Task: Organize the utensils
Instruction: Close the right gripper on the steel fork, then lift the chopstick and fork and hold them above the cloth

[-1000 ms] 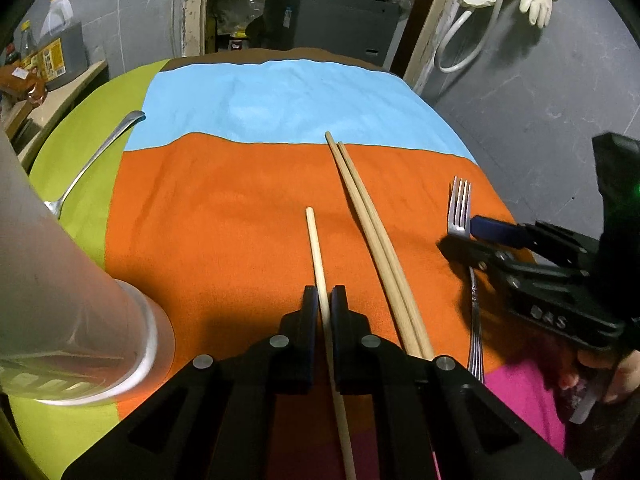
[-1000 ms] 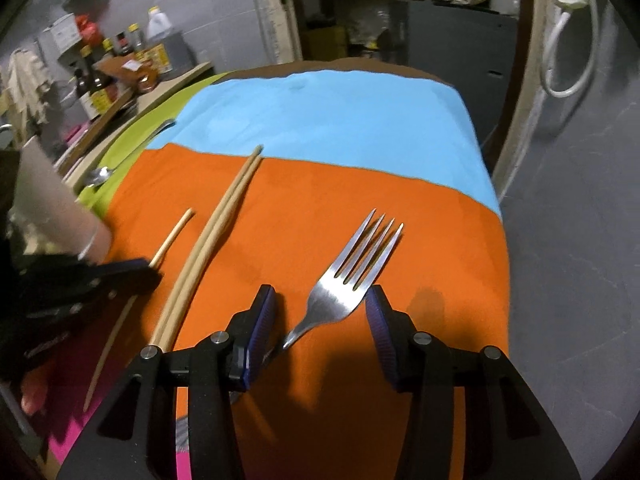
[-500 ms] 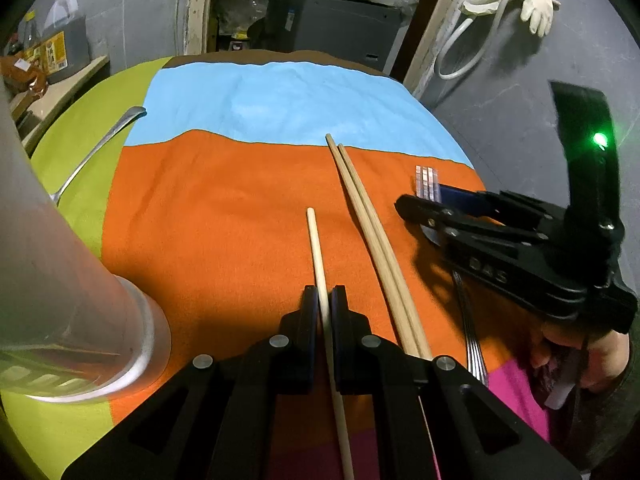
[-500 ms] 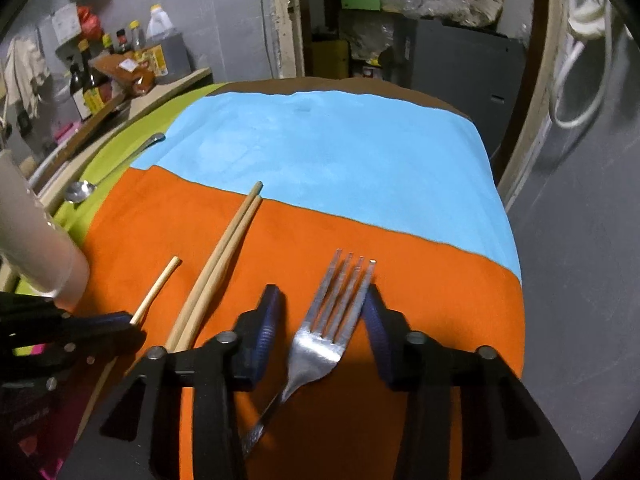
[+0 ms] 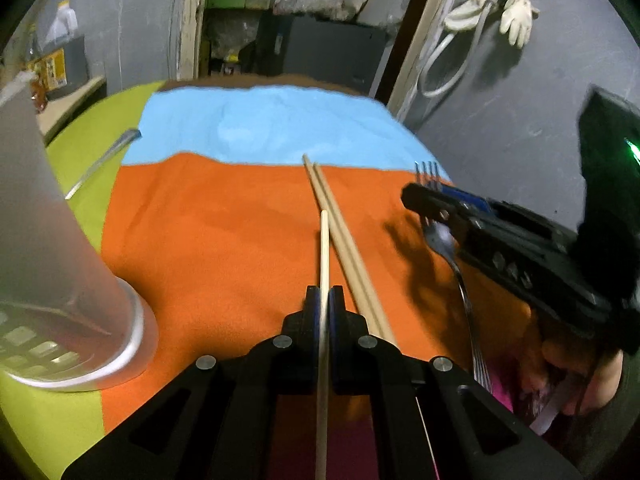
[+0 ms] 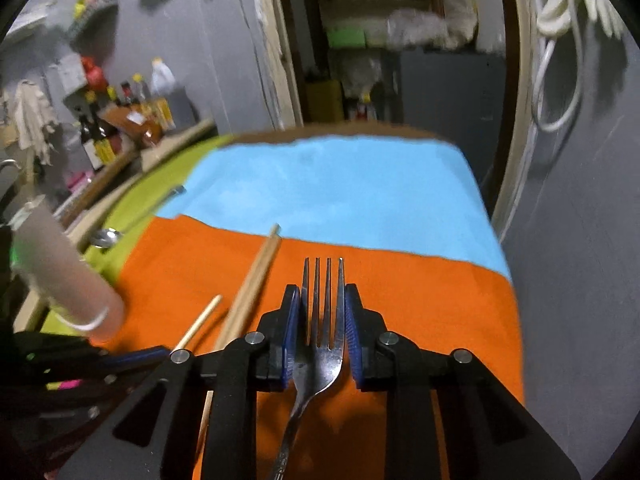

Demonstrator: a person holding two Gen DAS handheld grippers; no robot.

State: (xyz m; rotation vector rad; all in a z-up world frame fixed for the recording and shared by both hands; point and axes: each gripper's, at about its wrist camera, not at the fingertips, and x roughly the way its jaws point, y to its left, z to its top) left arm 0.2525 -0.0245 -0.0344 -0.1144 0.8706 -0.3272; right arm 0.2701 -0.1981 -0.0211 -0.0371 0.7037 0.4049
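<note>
Both tools loaded: left tool [image 5: 324, 300] clamps chopstick [image 5: 324, 248]; right tool [image 6: 322, 320] brackets fork [image 6: 322, 320].

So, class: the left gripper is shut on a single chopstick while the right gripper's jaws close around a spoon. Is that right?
Not quite. The left gripper is shut on a single chopstick, but the right gripper has a fork between its jaws, not a spoon. The right wrist view shows the four tines plainly.

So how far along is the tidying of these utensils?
Early, it seems. Nothing looks put away yet. In hand: the left hand-held gripper is shut on a thin chopstick, and the right hand-held gripper brackets the fork, which looks lifted. Left: a chopstick pair on the orange cloth and a spoon beside the metal cup.
</note>
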